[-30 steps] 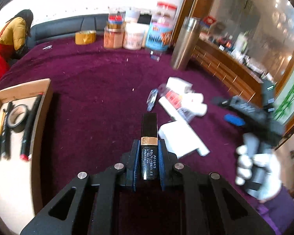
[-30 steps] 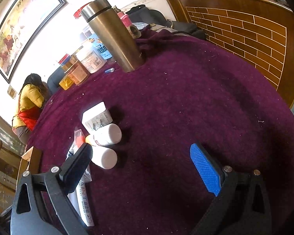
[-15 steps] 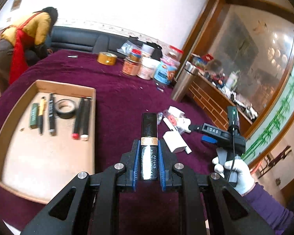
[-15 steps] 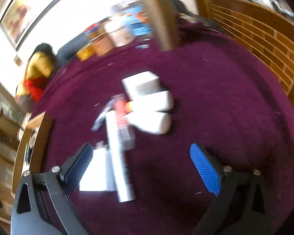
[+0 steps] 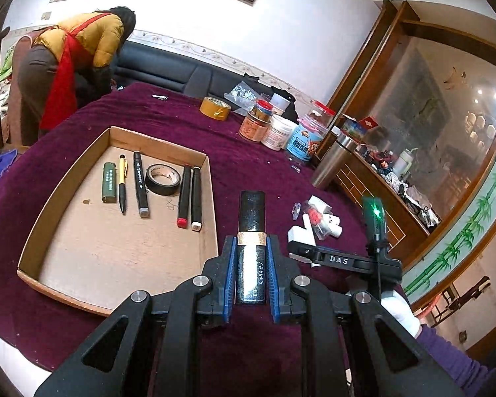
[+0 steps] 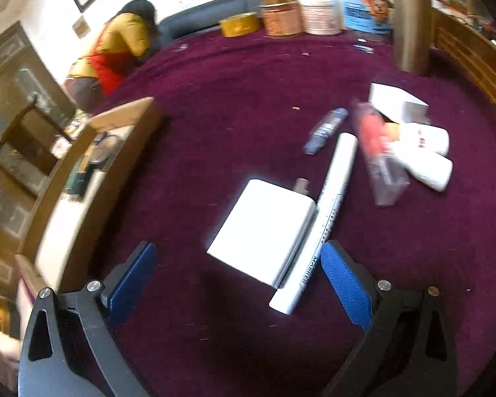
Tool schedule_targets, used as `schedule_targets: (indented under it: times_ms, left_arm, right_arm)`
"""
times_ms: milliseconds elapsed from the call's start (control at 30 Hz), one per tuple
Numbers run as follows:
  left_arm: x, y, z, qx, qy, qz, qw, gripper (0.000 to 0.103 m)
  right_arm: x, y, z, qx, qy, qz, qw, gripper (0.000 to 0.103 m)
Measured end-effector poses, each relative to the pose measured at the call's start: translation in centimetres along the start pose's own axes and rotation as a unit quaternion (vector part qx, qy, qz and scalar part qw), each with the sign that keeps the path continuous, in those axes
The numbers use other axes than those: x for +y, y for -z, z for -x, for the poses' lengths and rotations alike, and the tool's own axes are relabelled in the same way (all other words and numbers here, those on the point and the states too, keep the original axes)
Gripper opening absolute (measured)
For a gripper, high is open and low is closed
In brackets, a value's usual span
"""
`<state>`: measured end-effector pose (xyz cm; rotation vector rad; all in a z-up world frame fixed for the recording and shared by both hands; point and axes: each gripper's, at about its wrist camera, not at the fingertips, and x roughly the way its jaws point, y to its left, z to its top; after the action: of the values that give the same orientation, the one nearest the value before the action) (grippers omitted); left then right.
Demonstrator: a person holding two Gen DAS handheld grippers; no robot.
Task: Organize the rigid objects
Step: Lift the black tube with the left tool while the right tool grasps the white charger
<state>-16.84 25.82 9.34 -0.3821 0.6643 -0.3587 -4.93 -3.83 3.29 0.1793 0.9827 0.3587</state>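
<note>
My left gripper (image 5: 250, 273) is shut on a black tube with a gold band (image 5: 252, 231), held high above the purple table, just right of the cardboard tray (image 5: 112, 264). The tray holds a green lighter (image 5: 109, 182), pens, markers (image 5: 139, 183) and a black tape roll (image 5: 163, 179). My right gripper (image 6: 238, 281) is open and empty, low over a white box (image 6: 264, 231) and a white marker (image 6: 320, 225). Beyond them lie white bottles (image 6: 426, 152), a clear pack with red contents (image 6: 378, 152) and a small blue tube (image 6: 325, 129). The right gripper also shows in the left wrist view (image 5: 344, 259).
Jars and tubs (image 5: 274, 129), a yellow tape roll (image 5: 215, 108) and a steel flask (image 5: 330, 165) stand at the table's far side. A person in a yellow jacket (image 5: 72, 66) bends over at the far left. A wooden cabinet (image 5: 390, 198) lies to the right.
My left gripper has risen and pulled back with the black tube, bringing the whole tray into view. My right gripper has swung left and down over the white box and marker.
</note>
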Motion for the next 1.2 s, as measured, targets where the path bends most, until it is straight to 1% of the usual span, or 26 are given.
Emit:
schedule_targets:
  times_ms: [100,167,267,333,433,600,733,800,867,933,1000,1033,1067,1100,1200]
  left_arm:
    - [0.3,0.1,0.0,0.003,0.000,0.004,1.0000,0.014]
    - [0.4,0.1,0.4,-0.001,-0.002,0.004,1.0000,0.014]
    - [0.4,0.2,0.9,-0.009,-0.005,0.002,1.0000,0.014]
    - [0.6,0.2,1.0,-0.010,-0.009,0.001,0.9999,0.014]
    - [1.0,0.2,0.7,-0.008,-0.007,0.012,0.9999,0.014]
    - [2.0,0.4,0.8,-0.006,-0.013,0.022,0.9997,0.014]
    - [2.8,0.6,1.3,-0.008,-0.018,0.031,0.9993,0.014]
    - [3.4,0.7,1.5,-0.009,-0.021,0.036,0.9991,0.014]
    - [3.8,0.8,1.5,-0.009,-0.023,0.041,0.9989,0.014]
    - [4.4,0.9,1.4,-0.008,-0.023,0.046,0.9986,0.014]
    - [5.1,1.0,1.1,-0.005,-0.025,0.055,0.9982,0.014]
    - [5.3,1.0,0.9,-0.003,-0.026,0.058,0.9980,0.014]
    - [5.6,1.1,0.8,0.000,-0.030,0.062,0.9977,0.014]
    - [5.9,1.1,0.8,0.002,-0.033,0.063,0.9975,0.014]
    - [6.6,1.0,0.9,0.004,-0.045,0.067,0.9967,0.014]
  right_arm:
    - [-1.3,-1.1,2.2,-0.026,-0.003,-0.024,0.999,0.101]
    - [-2.6,-2.0,4.0,-0.046,0.004,-0.035,0.998,0.101]
    - [-3.4,-2.3,5.2,-0.055,0.001,-0.043,0.998,0.101]
    - [-3.0,-2.0,4.9,-0.044,-0.005,-0.042,0.998,0.101]
    - [-1.7,-1.6,3.3,-0.022,-0.011,-0.033,0.999,0.101]
    - [-0.6,-1.7,1.0,0.006,-0.054,-0.043,0.998,0.101]
    - [-1.1,-2.2,-1.5,0.037,-0.082,-0.076,0.993,0.101]
    - [-1.2,-2.3,-2.3,0.044,-0.078,-0.085,0.992,0.101]
    - [-0.9,-2.4,-2.9,0.046,-0.064,-0.088,0.993,0.101]
    - [-0.2,-2.6,-3.2,0.044,-0.044,-0.078,0.995,0.100]
    - [0.9,-2.7,-3.8,0.046,0.010,-0.058,0.997,0.089]
    - [1.4,-2.7,-4.2,0.050,0.040,-0.045,0.997,0.071]
    - [2.2,-2.6,-4.3,0.045,0.078,-0.024,0.996,0.054]
    - [2.3,-2.6,-4.4,0.045,0.089,-0.015,0.995,0.049]
    - [2.3,-2.4,-4.1,0.042,0.076,-0.020,0.996,0.047]
